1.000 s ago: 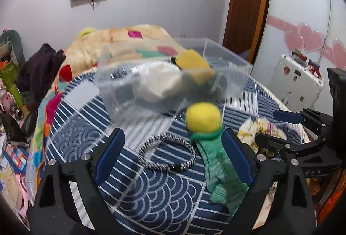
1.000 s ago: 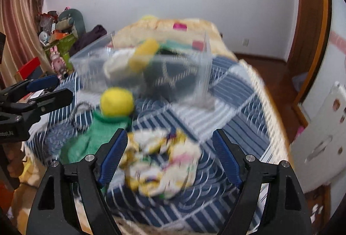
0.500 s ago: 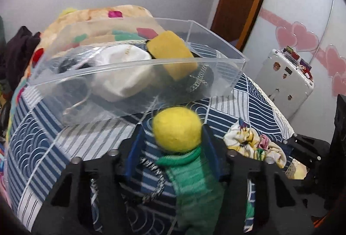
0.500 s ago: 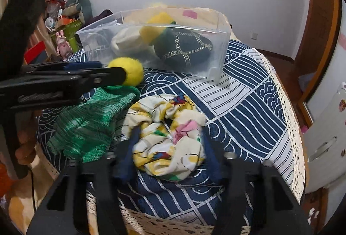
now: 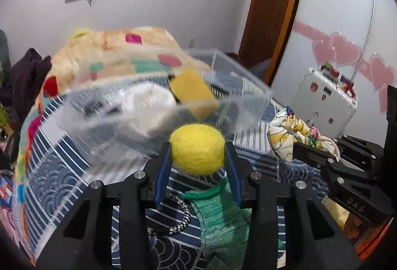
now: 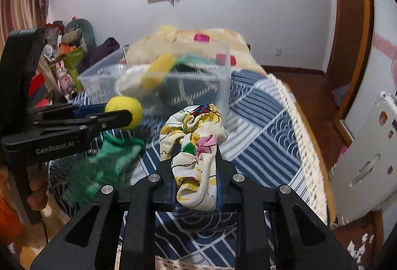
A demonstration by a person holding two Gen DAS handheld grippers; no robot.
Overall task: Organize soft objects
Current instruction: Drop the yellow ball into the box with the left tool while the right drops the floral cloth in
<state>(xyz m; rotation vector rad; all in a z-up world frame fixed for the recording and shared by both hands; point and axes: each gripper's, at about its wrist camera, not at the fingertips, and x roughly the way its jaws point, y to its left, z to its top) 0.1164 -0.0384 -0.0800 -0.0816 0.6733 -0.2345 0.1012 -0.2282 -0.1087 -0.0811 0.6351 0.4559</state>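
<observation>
Yellow pompom of the green hat (image 5: pixel 198 151) is clamped by the left gripper (image 5: pixel 198 172), marked "GenRobot.AI", near the plastic bin (image 5: pixel 238 98); the floral scrunchie (image 6: pixel 196 153) is pinched by the right gripper (image 6: pixel 194 170), above the bed (image 6: pixel 268 131).

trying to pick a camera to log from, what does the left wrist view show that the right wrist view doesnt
Only the left wrist view shows the black-and-white braided loop on the bedspread and the pink hearts on the wall.

Only the right wrist view shows the striped curtain and the wooden floor.

Both show the left gripper shut on the yellow pompom of the green knit hat, the right gripper shut on the floral scrunchie, and the clear bin beyond.
</observation>
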